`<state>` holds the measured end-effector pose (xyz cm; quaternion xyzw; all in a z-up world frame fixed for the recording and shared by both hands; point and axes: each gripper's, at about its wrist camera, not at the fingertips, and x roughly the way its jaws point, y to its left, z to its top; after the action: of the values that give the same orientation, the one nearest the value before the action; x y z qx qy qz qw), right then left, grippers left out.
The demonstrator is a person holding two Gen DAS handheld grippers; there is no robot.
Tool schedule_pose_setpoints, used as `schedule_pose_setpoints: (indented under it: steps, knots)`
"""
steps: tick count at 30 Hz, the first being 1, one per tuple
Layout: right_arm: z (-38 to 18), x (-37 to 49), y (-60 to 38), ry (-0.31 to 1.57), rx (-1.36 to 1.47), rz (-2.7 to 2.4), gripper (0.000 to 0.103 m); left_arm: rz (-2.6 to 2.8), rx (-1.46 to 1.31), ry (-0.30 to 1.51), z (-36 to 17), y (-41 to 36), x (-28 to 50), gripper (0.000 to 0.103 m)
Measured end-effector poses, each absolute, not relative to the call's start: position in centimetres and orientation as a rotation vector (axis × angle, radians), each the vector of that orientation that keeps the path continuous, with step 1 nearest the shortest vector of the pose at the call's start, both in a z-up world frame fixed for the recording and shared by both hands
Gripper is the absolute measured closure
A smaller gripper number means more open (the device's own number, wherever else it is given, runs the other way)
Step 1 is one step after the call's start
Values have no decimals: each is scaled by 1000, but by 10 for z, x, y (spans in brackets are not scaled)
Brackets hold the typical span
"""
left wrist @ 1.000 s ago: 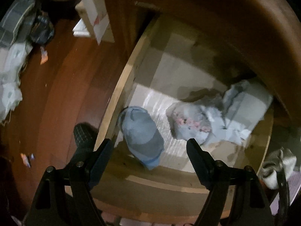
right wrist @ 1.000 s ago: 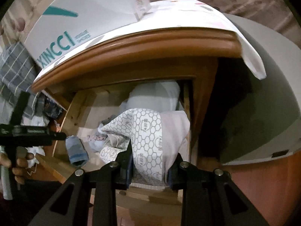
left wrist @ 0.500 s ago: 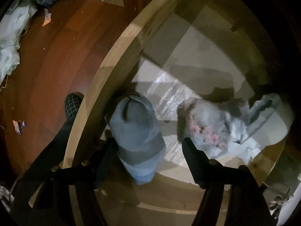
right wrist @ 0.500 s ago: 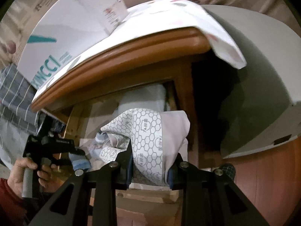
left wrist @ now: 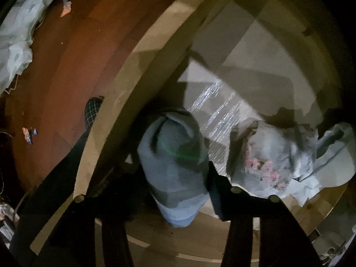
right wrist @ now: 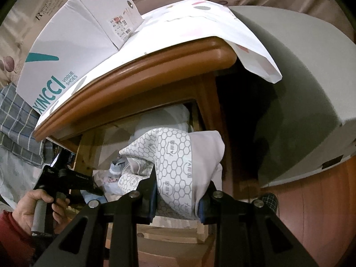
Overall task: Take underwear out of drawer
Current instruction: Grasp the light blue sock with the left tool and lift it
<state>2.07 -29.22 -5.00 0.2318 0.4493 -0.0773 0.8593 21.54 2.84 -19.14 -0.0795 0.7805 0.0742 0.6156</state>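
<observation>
1. Right tongs [right wrist: 178,197]: clamped on a pale garment with a honeycomb-print band [right wrist: 175,155], held bunched above the front edge of the drawer [right wrist: 178,224]. The cloth droops on both sides of the fingers, so it is judged light and limp; a bite on the thick printed band looks the firmest hold.
2. Left tongs [left wrist: 171,191]: jaws wide, straddling a rolled blue-grey garment [left wrist: 175,160] that lies at the front left of the drawer, close to its side wall [left wrist: 124,111]. One finger [left wrist: 217,194] is beside the roll; whether it touches is unclear, and the other finger is lost in shadow. The roll looks soft and compressible, best pinched across its middle so that it does not unroll.
3. Further right on the drawer floor: a crumpled pale garment with pink flowers [left wrist: 267,158], near more light cloth.
4. Beyond: the wooden top of the cabinet [right wrist: 155,66], covered by a white cloth and carrying a shoe box [right wrist: 73,51].
</observation>
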Motion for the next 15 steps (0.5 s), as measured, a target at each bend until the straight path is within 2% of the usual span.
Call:
schedule_pose_setpoints:
  steps: [5,15]
  knots:
    - [-51,23,-291,951,487,-157,76,130,-189,1752,-178,24,210,69]
    - [-51,23,-288,953,456,-169,76,-117,-129,1516,-108,15,167,69]
